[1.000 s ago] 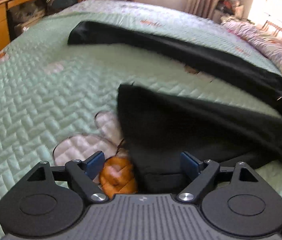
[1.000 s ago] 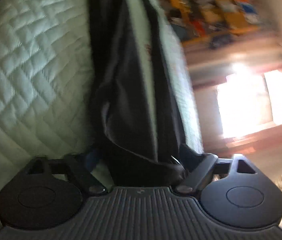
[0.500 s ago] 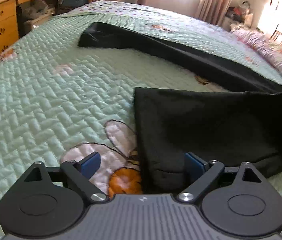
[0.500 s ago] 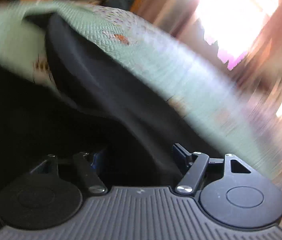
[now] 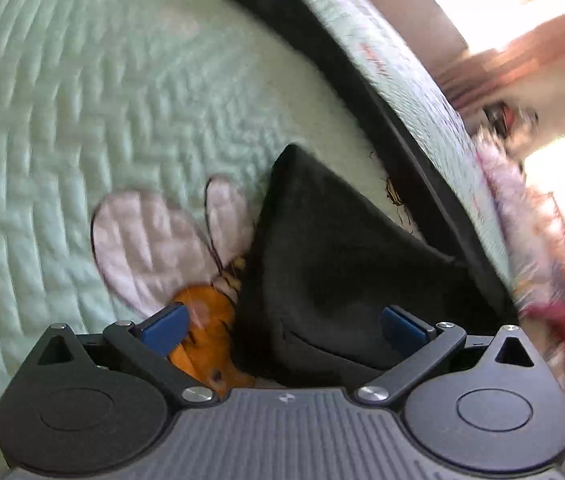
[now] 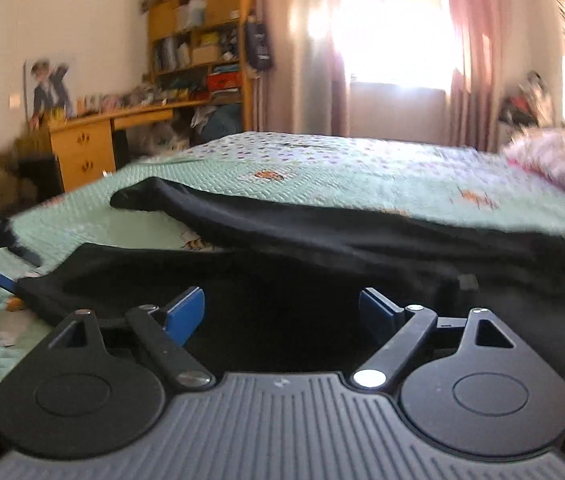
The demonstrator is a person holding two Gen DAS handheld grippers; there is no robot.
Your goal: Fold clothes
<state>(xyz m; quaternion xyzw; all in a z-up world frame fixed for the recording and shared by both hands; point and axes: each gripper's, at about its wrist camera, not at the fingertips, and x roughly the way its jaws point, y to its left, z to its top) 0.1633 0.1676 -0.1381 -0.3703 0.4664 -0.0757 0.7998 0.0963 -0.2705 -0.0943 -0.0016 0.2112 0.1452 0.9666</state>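
Your left hand-held gripper (image 5: 282, 326) stands with its jaws spread wide, having just been opening, and a folded corner of the black garment (image 5: 334, 256) lies between the blue pads (image 5: 164, 328) without either pressing on it. Your right hand-held gripper (image 6: 282, 312) has likewise just been opening and holds nothing, its jaws apart over the same dark cloth. The garment rests on the green quilted bed (image 5: 82, 92) (a long black strip of it runs off towards the pillow (image 6: 554, 160)).

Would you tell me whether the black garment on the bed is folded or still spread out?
Partly folded: the black garment lies doubled into two long bands on the green quilt, not yet a compact stack.
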